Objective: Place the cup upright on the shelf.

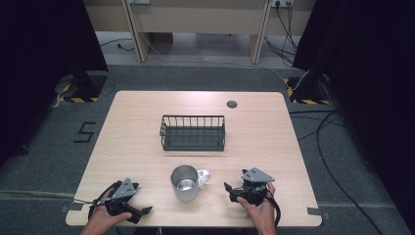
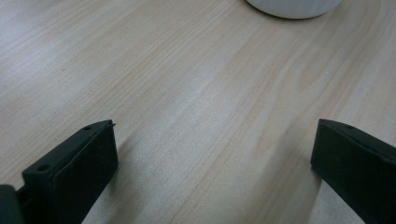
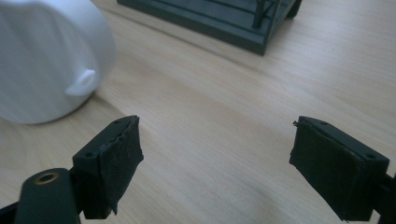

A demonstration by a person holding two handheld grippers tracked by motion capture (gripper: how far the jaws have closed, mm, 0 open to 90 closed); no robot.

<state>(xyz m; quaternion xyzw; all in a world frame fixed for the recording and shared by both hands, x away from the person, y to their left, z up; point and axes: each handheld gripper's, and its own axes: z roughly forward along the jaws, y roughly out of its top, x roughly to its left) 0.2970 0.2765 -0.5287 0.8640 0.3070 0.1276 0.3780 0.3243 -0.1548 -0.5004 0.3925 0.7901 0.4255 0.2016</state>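
1. A white mug (image 1: 185, 182) stands upright on the wooden tabletop (image 1: 132, 132), near the front edge and between the two claws; its handle points toward the person's right.
2. In the high view the inside of the mug looks shiny and metallic, and nothing can be made out in it.
3. A dark wire basket (image 1: 193, 132) sits behind the mug, close to the middle of the tabletop and well apart from both claws.
4. The left claw (image 1: 143, 211) lies low at the front left corner of the tabletop, held by the person's left hand (image 1: 100, 220), and points toward the mug's side.
5. In the left gripper view its two black jaws stand wide apart over bare wood, gripping nothing; the mug's white base (image 2: 294, 7) shows at the top edge, some way ahead.
6. The right claw (image 1: 228, 190) rests just right of the mug, held by the person's right hand (image 1: 262, 213), its tips near the handle but apart from it.
7. In the right gripper view its jaws are spread open with only wood between them; the mug (image 3: 46, 60) stands off to the left with its handle stub facing the claw, and a corner of the basket (image 3: 243, 23) lies ahead.
8. A small dark round grommet (image 1: 232, 104) is set in the tabletop near the far edge.
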